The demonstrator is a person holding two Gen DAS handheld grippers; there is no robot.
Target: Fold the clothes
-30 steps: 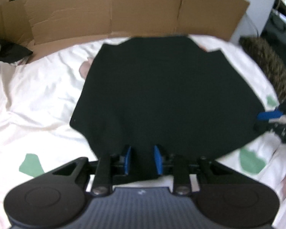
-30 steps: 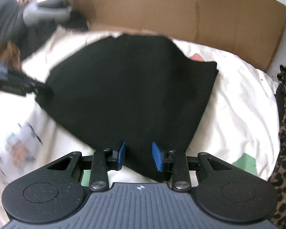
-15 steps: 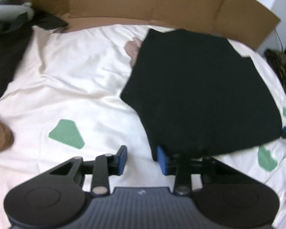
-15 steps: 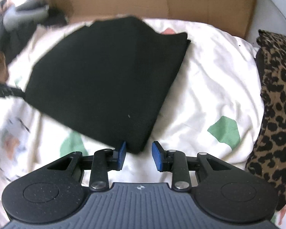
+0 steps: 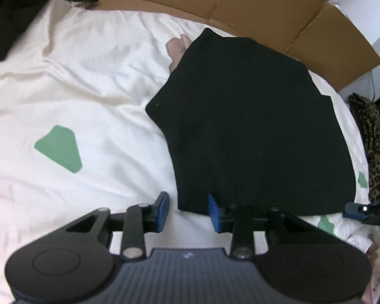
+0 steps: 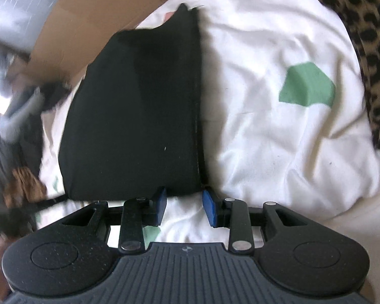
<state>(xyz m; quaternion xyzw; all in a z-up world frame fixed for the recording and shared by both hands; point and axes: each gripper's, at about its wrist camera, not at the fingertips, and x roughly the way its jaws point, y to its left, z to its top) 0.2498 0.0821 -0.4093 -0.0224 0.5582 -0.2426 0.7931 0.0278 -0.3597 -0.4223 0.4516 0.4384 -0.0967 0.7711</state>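
Lying flat on the white sheet (image 5: 88,81), with the folded black garment (image 5: 253,126) as landmark and brown cardboard (image 5: 240,2) behind its far edge. Hovering at the garment's near left corner: left gripper (image 5: 188,211), blue pads parted, gripping nothing, corner of cloth reaching just into the gap without being pinched. Hovering at the garment's near right corner: right gripper (image 6: 184,206), pads likewise apart and holding nothing, hem edge sitting just beyond the tips. Showing leopard-print fabric (image 6: 367,38) to the garment's right.
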